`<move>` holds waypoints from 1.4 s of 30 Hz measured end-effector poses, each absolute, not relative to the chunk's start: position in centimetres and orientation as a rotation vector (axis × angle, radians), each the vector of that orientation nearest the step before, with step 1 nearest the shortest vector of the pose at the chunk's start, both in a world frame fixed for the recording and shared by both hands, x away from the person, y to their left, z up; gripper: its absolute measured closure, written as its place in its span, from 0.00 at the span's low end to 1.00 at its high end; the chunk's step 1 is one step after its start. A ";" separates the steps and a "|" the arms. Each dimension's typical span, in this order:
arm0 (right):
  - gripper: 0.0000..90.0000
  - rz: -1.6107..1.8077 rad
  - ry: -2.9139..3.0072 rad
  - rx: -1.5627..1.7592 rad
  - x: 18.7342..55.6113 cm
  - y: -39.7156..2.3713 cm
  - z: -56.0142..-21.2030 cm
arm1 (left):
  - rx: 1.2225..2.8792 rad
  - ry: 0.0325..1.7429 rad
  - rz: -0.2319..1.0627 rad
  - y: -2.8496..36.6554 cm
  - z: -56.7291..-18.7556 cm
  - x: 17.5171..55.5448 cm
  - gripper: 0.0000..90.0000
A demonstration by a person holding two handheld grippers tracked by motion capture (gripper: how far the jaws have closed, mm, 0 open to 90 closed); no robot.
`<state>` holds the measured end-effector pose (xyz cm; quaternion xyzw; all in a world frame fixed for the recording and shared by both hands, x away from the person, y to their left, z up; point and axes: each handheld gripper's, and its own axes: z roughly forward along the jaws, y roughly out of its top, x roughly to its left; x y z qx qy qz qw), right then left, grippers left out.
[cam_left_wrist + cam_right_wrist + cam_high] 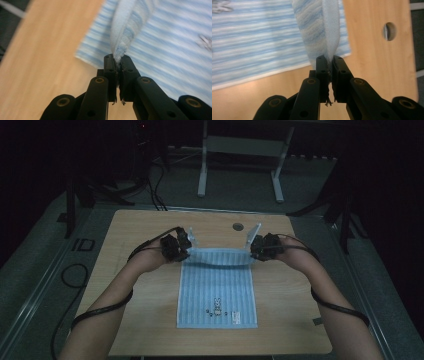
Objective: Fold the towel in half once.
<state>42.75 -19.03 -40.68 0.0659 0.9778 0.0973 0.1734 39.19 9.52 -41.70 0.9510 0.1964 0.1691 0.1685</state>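
From the high view, a blue striped towel (pixel 217 287) lies lengthwise on the wooden desk (pixel 145 320), its near end flat with a small rabbit print (pixel 218 306) and a little label beside it, its far end lifted off the wood and folded back toward the person. The left tool (pixel 186 249) holds the far left corner and the right tool (pixel 254 251) the far right corner, so the raised edge hangs between them in a shallow sag. A round hole (pixel 237 226) in the desk sits just beyond the towel, between the two hands. The left gripper view adds what the high view cannot resolve: the left tool (pixel 118 60) has its jaws pressed together on a bunched ridge of the towel (pixel 125 27), with the flat striped part blurred behind and bare wood to the left. The right gripper view gives the same for the right tool (pixel 329 60), clamped on a pinched fold of cloth (pixel 322 27), a loose thread dangling below the jaws, and the hole (pixel 389 31) in the wood off to the right.
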 end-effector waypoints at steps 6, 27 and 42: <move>0.94 0.360 2.799 0.158 38.1 -19.8 -40.6 | 2.710 0.470 0.418 10.0 -41.6 35.7 0.95; 0.71 0.424 3.035 0.040 28.7 -21.5 -45.7 | 2.804 0.330 0.177 9.9 -46.7 27.0 0.75; 0.65 0.465 2.976 0.179 34.7 -21.8 -45.1 | 2.823 0.535 0.195 11.0 -48.5 31.7 0.56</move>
